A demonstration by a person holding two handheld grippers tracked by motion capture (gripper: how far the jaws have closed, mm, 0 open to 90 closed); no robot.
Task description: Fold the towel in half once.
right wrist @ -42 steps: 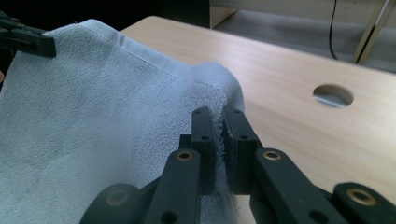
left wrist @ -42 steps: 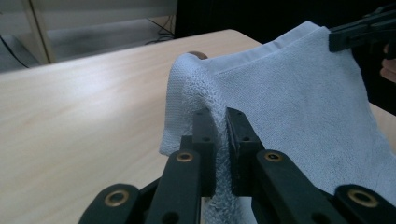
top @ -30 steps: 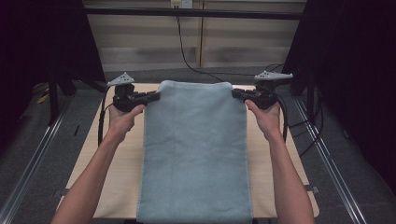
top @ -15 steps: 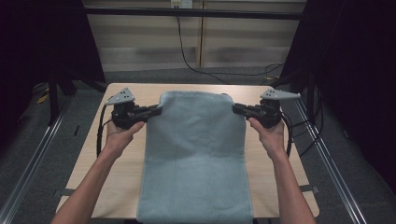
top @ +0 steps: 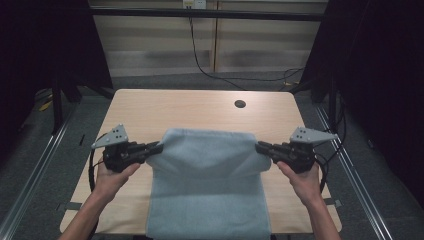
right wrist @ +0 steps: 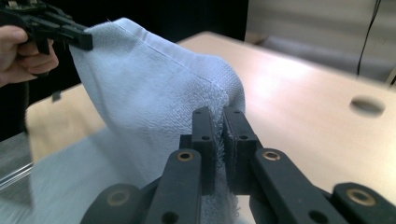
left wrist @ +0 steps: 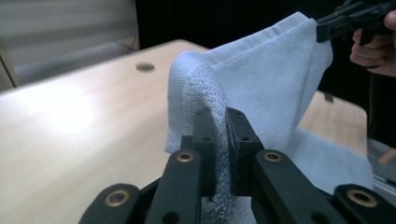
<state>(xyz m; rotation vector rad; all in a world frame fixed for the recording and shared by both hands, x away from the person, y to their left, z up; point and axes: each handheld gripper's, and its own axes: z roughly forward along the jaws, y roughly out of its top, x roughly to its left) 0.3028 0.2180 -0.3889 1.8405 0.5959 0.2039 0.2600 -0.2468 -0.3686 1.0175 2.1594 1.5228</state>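
Each tool, the left tool (top: 159, 147) and the right tool (top: 260, 146), was clamped on a far corner of the pale blue towel (top: 207, 200), lifting that edge above the tabletop (top: 165, 107), apparently to fold it onto the half lying flat.

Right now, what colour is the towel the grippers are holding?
Pale blue, plain terry with no pattern. The towel shows best in the high view.
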